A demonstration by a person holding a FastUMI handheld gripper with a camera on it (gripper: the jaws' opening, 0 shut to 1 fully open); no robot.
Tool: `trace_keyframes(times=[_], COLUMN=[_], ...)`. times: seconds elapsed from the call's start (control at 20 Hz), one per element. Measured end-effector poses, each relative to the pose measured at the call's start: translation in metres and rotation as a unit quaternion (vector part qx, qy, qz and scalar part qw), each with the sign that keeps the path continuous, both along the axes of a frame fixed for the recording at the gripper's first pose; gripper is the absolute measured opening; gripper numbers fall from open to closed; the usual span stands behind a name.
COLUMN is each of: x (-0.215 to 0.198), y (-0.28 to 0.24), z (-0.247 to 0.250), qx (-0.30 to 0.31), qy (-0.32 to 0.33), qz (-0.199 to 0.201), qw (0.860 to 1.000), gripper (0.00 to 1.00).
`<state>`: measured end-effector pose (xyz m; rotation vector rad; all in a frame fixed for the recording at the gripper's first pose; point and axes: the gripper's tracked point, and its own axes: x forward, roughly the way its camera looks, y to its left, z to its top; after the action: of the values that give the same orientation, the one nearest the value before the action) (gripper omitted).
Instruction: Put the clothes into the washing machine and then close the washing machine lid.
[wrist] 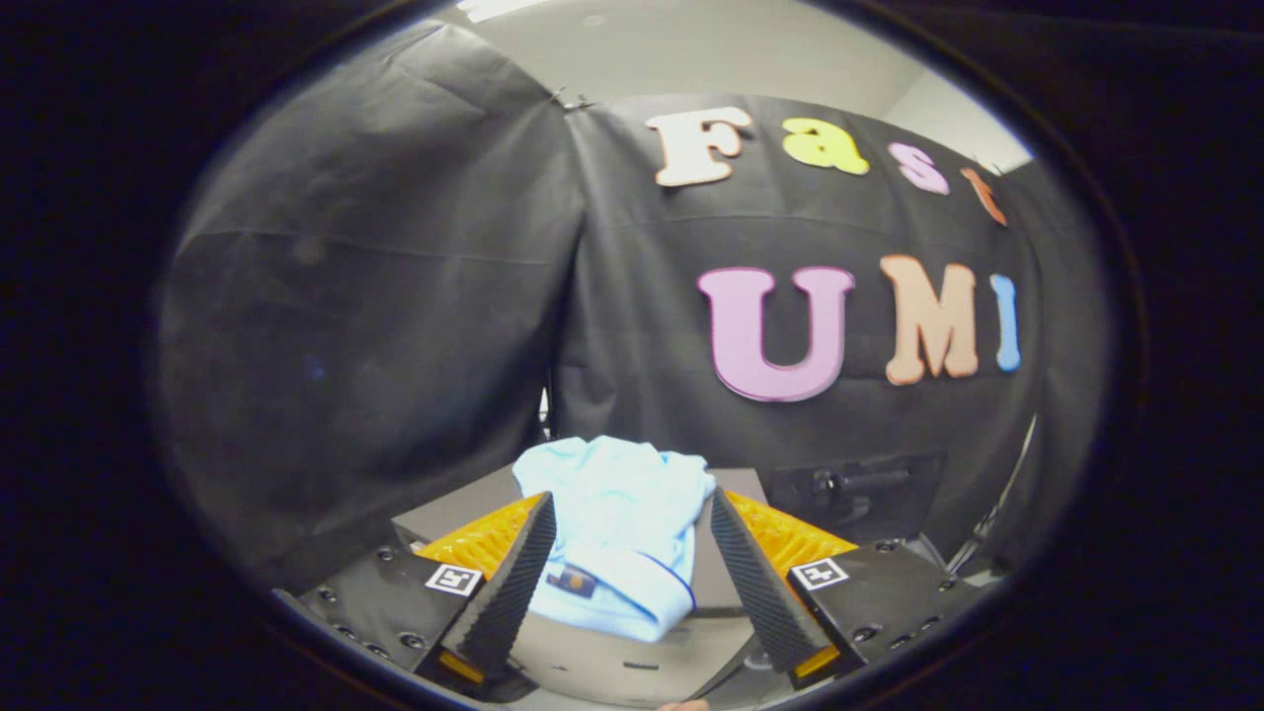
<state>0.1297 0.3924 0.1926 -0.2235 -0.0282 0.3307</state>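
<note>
On the grey surface [464, 513], crumpled clothes [617, 533] lie between the spread tool [629, 509] fingers.

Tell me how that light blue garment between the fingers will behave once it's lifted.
The light blue garment lies crumpled in soft folds, so it will likely droop and unfold when lifted. It looks thin, so probably light. The open gripper straddles it without pressing; a pinch may catch only one layer.

black booth cloth [375, 296] | pale ceiling [711, 49] | dark bracket [859, 486] on cloth
</note>
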Motion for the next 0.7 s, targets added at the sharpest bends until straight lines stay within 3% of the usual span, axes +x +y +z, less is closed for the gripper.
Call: trace_keyframes(times=[0.2,0.4,0.5,0.7], x=[0.046,0.099,0.123,0.149], y=[0.036,0.055,0.056,0.057], z=[0.009,-0.019,-0.031,-0.078], qx=[0.006,0.0,0.0,-0.047], qy=[-0.011,0.06,0.088,0.172], qz=[-0.012,-0.041,-0.085,-0.112], qw=[1.0,0.997,0.992,0.978], gripper=[0.97,0.98,0.98,0.98])
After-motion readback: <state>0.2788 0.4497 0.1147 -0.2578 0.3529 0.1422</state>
